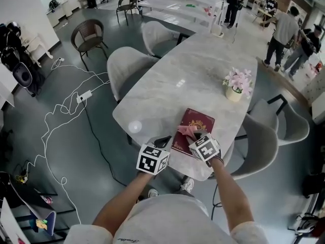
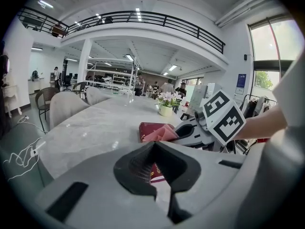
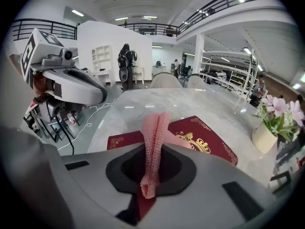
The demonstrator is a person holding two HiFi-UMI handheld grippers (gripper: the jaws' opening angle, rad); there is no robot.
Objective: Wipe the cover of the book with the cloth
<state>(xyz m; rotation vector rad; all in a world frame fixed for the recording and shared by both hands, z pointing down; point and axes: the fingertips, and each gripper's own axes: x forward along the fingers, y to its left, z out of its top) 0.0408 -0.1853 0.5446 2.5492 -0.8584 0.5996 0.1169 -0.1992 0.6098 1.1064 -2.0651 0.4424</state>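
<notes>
Pink knitted cloth (image 3: 153,132) is pinched in right gripper (image 3: 151,175) | dark-red gold-crested book (image 3: 214,144) is laid directly beneath, long axis near-to-far | left gripper (image 2: 159,175) is closed, empty.

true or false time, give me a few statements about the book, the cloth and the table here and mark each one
1. The right gripper is shut on the pink cloth. True.
2. The book lies open on the table. False: it is closed, with its dark red cover and gold ornament facing up.
3. A pot of flowers stands on the table beyond the book. True.
4. The pink cloth lies on the floor. False: it reaches from the right gripper's jaws out over the book's cover.
</notes>
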